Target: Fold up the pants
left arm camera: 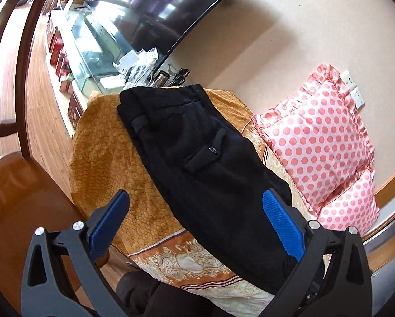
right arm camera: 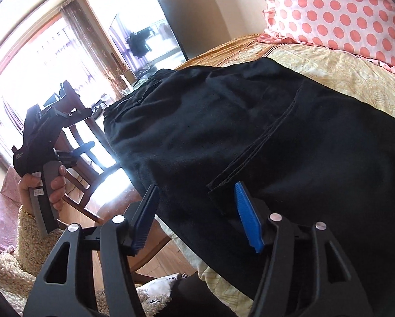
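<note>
Daylight from the window [right arm camera: 39, 84] is overexposed. Glare streaks the television [left arm camera: 150, 8] screen. Fisheye curvature and dark vignetting mark frame edges.

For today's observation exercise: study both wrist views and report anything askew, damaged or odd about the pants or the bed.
Nothing looks damaged or spilled. The black pants lie diagonally across the patterned bedspread, their near end hanging over the bed's edge. Both the left gripper and right gripper are open, holding nothing.

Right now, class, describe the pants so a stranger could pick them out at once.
Find the bed with the golden patterned bedspread. Beside the pink polka-dot pillow lie the black pants, stretched lengthwise. They are the only dark, plain cloth on the bed.
</note>
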### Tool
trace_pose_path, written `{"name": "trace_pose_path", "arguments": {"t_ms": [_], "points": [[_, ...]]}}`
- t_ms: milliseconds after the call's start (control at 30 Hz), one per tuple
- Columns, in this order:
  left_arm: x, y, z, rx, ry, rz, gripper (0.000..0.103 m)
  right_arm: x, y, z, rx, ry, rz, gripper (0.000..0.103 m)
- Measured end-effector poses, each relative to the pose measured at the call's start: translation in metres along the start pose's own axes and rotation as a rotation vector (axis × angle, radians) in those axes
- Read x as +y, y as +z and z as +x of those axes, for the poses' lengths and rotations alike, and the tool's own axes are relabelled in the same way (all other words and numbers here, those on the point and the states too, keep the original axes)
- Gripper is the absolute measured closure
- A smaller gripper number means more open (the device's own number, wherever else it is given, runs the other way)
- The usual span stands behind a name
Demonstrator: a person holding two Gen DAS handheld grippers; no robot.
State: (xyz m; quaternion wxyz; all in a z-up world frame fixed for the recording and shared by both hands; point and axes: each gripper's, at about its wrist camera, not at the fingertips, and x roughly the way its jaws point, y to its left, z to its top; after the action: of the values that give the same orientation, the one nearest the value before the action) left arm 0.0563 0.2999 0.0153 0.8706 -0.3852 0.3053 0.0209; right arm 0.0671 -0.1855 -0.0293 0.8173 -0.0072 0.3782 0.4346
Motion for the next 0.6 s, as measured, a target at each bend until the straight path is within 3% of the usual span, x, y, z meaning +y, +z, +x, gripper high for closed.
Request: {"name": "trace_pose_path", "arguments": {"t_ms": [233,600], "points": [[0.029,0.023,0.028,0.085,-0.112,-0.192,0.003,0.008,-0.004,0.001,0.001,-0.015,-0.041,0.030],[0.022,0.024,0.050,0.133,-0.140,-0.222,0.005,0.007,-0.002,0.006,0.003,0.006,-0.043,0.024]]}}
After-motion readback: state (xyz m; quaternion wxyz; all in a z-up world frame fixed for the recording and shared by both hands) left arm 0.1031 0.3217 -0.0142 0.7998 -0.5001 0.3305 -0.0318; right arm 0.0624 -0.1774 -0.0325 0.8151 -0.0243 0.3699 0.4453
